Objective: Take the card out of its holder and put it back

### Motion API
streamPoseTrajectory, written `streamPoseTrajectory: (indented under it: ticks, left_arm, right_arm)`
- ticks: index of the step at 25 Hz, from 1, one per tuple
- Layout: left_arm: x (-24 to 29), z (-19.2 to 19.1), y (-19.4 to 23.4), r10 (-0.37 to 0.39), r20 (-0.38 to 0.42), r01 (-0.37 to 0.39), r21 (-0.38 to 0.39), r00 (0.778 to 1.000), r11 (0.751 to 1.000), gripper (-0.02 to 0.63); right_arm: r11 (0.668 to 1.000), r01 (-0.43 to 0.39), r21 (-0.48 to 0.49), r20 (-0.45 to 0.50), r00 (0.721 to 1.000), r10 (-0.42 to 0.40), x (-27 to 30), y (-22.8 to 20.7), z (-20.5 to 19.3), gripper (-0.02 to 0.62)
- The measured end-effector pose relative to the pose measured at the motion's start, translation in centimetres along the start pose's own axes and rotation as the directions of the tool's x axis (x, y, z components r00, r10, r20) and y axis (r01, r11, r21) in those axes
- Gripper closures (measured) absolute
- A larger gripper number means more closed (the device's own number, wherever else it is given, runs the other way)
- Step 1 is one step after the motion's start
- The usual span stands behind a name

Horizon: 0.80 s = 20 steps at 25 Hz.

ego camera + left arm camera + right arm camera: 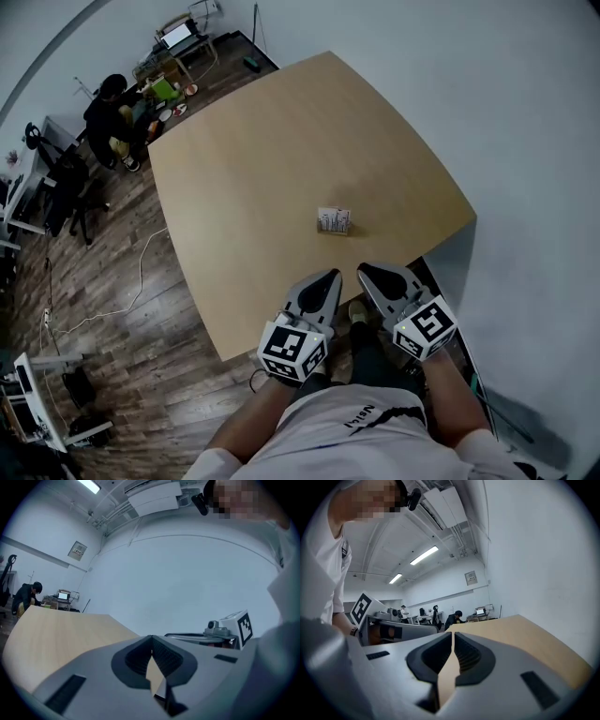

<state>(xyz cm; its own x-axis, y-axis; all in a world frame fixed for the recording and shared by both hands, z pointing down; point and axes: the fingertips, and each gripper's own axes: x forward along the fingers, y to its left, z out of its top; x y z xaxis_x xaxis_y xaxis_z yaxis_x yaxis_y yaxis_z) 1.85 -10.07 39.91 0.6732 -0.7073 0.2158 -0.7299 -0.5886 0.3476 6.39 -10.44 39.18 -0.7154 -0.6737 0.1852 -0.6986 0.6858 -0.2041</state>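
A small card holder (pixel 334 221) with white cards stands on the wooden table (pixel 281 150), near its front edge. My left gripper (pixel 330 278) hangs at that front edge, below and slightly left of the holder, jaws closed with nothing between them. My right gripper (pixel 367 272) is beside it, also shut and empty, just below the holder and apart from it. In the left gripper view the jaws (pixel 152 639) meet at the tips; the holder is hidden there. In the right gripper view the jaws (pixel 453 635) also meet, and the tabletop (pixel 520 634) runs ahead.
A person (pixel 111 112) sits at a cluttered desk (pixel 173 70) far back left. Cables (pixel 131 291) trail over the wood floor at left. A white wall (pixel 525 141) closes the right side. My own legs and a shoe (pixel 359 314) are under the table edge.
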Motion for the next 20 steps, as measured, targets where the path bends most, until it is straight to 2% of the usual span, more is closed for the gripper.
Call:
streamPoseTrajectory:
  ticks: [3,5,8,12,14,20]
  left_arm:
    - [4.6,-1.8,2.8,0.062,-0.003,-0.062,-0.010,0.998,0.998,0.592]
    - [6.2,-2.1,3.6,0.093,-0.005,-0.094,-0.019,0.996,0.995,0.594]
    - [6.5,-3.0,3.3,0.136,-0.020,-0.137,-0.038,0.990,0.990,0.594]
    - [7.5,-5.6,5.1,0.192,-0.052,-0.194,-0.057,0.980,0.979,0.592]
    - [8.1,-6.2,6.4,0.215,-0.064,-0.220,-0.069,0.974,0.973,0.592]
    - [8.8,-6.9,8.2,0.255,-0.093,-0.264,-0.094,0.962,0.960,0.594]
  right_arm:
    - [0.998,-0.055,0.006,-0.039,0.998,0.055,2.6,-5.1,-3.2,0.580]
    - [0.996,-0.086,-0.004,-0.070,0.994,0.086,3.5,-7.2,-3.9,0.580]
    - [0.992,-0.121,-0.018,-0.119,0.986,0.118,3.5,-8.4,-5.4,0.580]
    - [0.987,-0.162,-0.006,-0.194,0.968,0.158,5.3,-10.5,-10.6,0.574]
    - [0.983,-0.186,0.001,-0.235,0.955,0.181,6.8,-11.6,-12.7,0.542]
    - [0.971,-0.240,0.004,-0.303,0.925,0.230,9.6,-13.3,-15.7,0.522]
